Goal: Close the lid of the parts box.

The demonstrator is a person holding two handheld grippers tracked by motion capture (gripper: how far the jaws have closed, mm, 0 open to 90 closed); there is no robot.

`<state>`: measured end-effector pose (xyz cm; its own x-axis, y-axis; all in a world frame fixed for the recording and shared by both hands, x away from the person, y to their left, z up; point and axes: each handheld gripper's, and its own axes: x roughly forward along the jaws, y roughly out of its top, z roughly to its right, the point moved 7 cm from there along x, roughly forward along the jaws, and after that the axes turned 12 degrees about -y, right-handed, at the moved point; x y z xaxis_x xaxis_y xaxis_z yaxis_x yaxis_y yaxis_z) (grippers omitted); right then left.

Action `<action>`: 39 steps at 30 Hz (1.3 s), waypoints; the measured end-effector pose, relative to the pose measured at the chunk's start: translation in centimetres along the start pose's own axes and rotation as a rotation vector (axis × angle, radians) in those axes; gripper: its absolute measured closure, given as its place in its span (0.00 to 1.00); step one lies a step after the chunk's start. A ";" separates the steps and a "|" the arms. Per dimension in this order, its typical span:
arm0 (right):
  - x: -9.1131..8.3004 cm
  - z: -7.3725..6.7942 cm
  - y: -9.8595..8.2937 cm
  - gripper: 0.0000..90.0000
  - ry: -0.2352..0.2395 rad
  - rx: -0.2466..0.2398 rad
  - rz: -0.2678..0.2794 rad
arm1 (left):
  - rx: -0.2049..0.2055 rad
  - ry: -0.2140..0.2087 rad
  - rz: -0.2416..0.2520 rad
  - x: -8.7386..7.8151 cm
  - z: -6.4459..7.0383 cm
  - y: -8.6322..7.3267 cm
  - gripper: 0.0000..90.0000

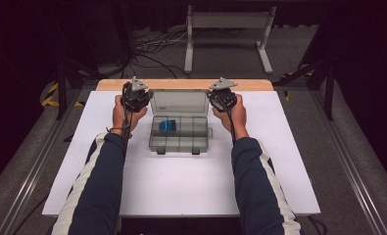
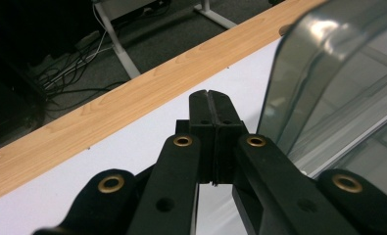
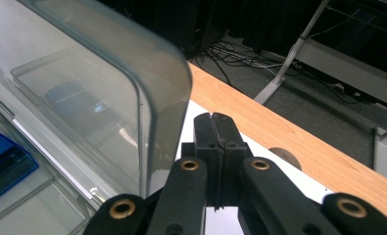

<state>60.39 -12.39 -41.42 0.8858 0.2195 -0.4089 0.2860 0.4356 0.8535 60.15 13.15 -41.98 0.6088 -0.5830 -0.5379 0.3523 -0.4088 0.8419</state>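
Note:
A clear grey compartment box (image 1: pixel 180 134) lies open in the middle of the white table, its lid (image 1: pixel 179 102) standing up at the back. A blue object (image 1: pixel 169 126) sits in one of its upper left compartments. My left gripper (image 1: pixel 136 96) is held just left of the lid, and in its own view the gripper (image 2: pixel 211 105) is shut with nothing in it, the lid's edge (image 2: pixel 323 83) close on its right. My right gripper (image 1: pixel 223 96) is just right of the lid; that gripper (image 3: pixel 214 128) is shut and empty too, beside the lid's corner (image 3: pixel 147 78). The blue object (image 3: pixel 2 159) shows there at lower left.
The white tabletop (image 1: pixel 181 181) has a wooden strip (image 1: pixel 181 84) along its far edge. Beyond it stand a white metal frame (image 1: pixel 228 29) and loose cables (image 1: pixel 152 46) on the grey floor. The person's dark sleeves with white stripes reach in from the bottom.

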 end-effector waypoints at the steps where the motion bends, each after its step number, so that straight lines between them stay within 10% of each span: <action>1: -0.1 0.0 0.0 1.00 -0.004 0.006 0.005 | 0.005 -0.001 0.001 -0.1 0.0 0.1 1.00; 39: -2.5 -1.4 -0.5 1.00 -0.063 0.080 -0.028 | 0.032 0.006 -0.020 -1.9 2.0 -1.3 1.00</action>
<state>57.53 -11.98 -41.24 0.8976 0.1522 -0.4136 0.3366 0.3691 0.8663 57.11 13.38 -42.08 0.6063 -0.5701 -0.5544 0.3419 -0.4426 0.8290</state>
